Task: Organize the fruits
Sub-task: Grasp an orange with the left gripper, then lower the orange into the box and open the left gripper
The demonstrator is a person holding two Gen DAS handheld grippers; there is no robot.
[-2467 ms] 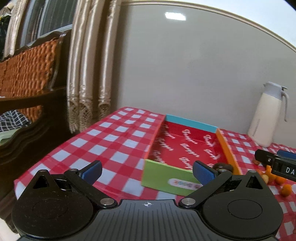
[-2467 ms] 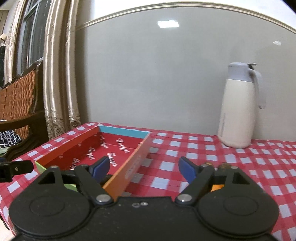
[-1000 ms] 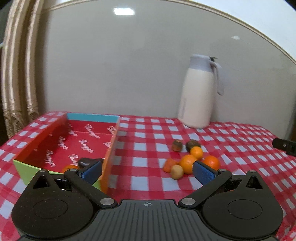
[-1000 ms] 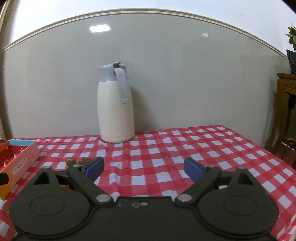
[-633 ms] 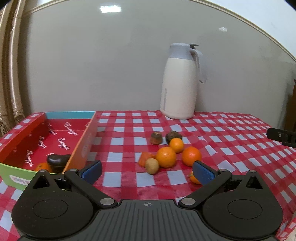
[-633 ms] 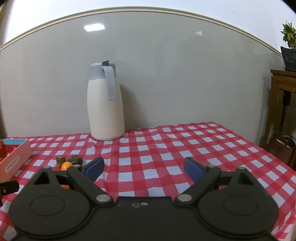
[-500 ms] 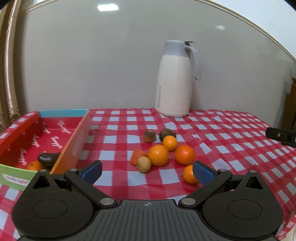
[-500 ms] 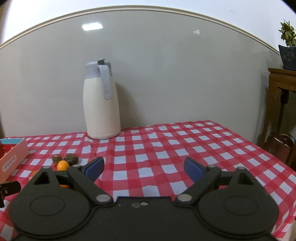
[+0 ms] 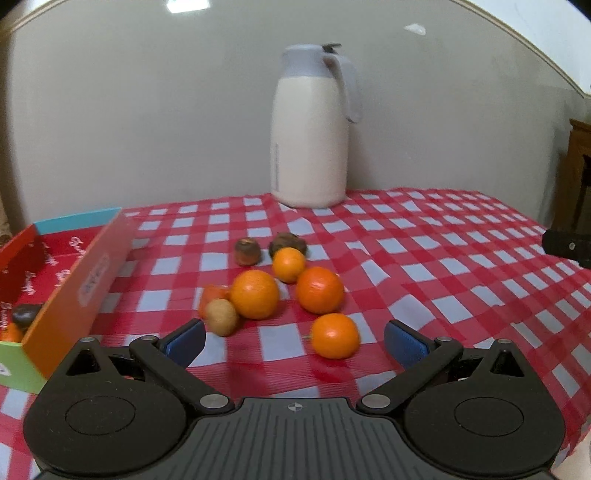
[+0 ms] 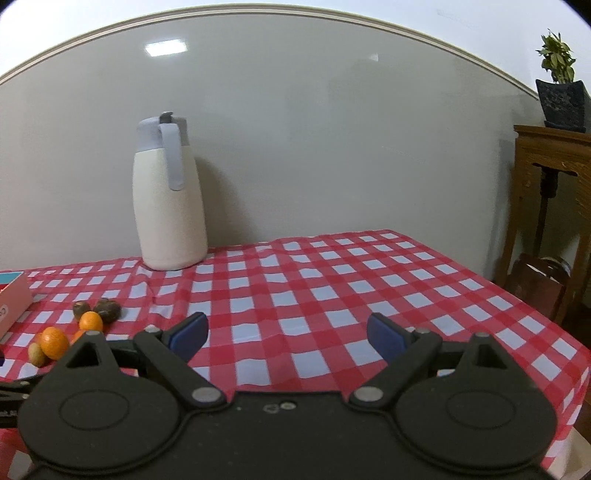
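Both claws gape wide, grasping nothing. The left claw (image 9: pixel 294 341) hovers over the table (image 9: pixel 443 266), with a small orange (image 9: pixel 334 340) between its fingers, untouched. More fruit clusters at twelve o'clock; the box (image 9: pixel 66 295) sits at nine. The right claw (image 10: pixel 287 334) faces bare checked cloth.

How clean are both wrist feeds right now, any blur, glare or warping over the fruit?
Left wrist view: loose fruit slightly motion-smeared, worst on the small brown fruit; ceiling-light glare on the wall. Right wrist view: sharper; fisheye bows the wall moulding; fruit pile squeezed at the left edge.
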